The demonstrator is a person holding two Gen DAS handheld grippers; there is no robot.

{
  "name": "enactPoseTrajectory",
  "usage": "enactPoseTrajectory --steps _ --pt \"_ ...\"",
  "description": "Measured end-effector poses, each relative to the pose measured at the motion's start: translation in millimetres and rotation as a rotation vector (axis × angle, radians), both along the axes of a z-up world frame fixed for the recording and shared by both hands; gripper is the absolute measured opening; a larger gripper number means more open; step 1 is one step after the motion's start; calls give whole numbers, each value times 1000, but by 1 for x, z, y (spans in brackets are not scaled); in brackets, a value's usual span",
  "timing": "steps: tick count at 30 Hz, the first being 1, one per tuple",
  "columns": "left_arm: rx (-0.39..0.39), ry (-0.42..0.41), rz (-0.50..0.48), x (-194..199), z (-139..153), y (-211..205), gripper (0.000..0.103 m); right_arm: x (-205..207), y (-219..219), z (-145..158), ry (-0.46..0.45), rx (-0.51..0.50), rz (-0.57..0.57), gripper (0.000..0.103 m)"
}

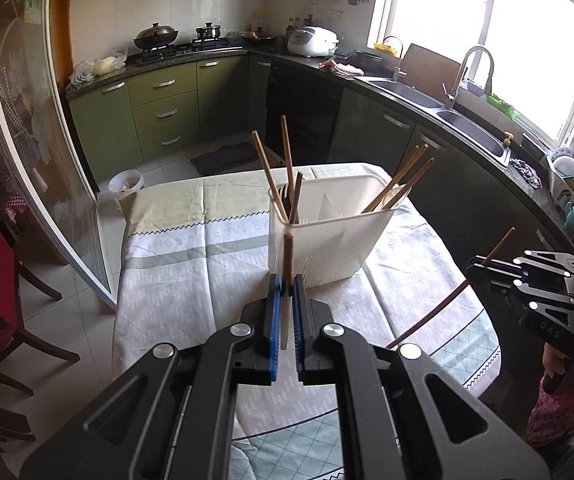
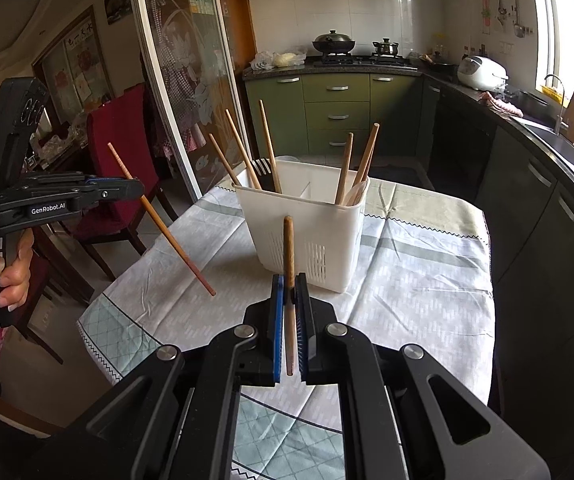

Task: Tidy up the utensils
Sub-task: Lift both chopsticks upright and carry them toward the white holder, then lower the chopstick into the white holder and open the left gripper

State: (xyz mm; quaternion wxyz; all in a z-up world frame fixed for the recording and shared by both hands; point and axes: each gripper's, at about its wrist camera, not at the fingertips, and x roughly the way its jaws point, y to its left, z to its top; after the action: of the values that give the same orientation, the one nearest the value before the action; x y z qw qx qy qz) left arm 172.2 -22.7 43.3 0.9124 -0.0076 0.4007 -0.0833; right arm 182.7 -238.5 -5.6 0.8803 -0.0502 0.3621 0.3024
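**Both grippers hold a chopstick above the table, short of the caddy**

A table draped in a pale patterned tablecloth (image 1: 191, 280) (image 2: 415, 280) fills the middle of both views, with green kitchen cabinets (image 1: 167, 104) (image 2: 335, 108) and a dark countertop behind it and a red chair (image 2: 123, 168) off to one side.

On the cloth stands a white plastic utensil caddy (image 1: 327, 240) (image 2: 307, 224), upright, with slotted lower walls and a divider splitting it into compartments. One compartment holds several wooden chopsticks (image 1: 265, 174) (image 2: 243, 152) leaning outward, together with a dark fork (image 1: 285, 196) (image 2: 265, 170). The other compartment holds more chopsticks (image 1: 401, 182) (image 2: 363, 160) leaning the opposite way, beside a pale flat utensil that is too hidden to name.

The left gripper (image 1: 285, 286) (image 2: 137, 189) is closed on a single wooden chopstick (image 1: 287, 264) (image 2: 163, 222), clamped between the blue pads (image 1: 274, 320). From the right wrist view this stick slants steeply, its lower tip hanging over the cloth and well apart from the caddy.

The right gripper (image 2: 290, 284) (image 1: 475, 266) is likewise clamped on another chopstick (image 2: 289, 260) (image 1: 439, 304), held near its middle. In its own view the stick rises nearly upright in front of the caddy's near wall; whether it touches the wall cannot be told.
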Motion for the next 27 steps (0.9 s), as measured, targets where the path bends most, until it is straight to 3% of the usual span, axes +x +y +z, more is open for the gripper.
enactPoseTrajectory --steps 11,17,22,27 --pt "-12 -147 -60 16 86 -31 6 -6 -9 47 -80 46 2 7" --pt "-38 -221 -36 40 120 -35 6 -13 -8 60 -107 44 15 7" --pt "-26 -262 -17 62 124 -40 6 -13 -12 59 -101 45 14 7" --pt "-12 -192 -5 89 90 -44 6 -14 -17 64 -107 60 7 7"
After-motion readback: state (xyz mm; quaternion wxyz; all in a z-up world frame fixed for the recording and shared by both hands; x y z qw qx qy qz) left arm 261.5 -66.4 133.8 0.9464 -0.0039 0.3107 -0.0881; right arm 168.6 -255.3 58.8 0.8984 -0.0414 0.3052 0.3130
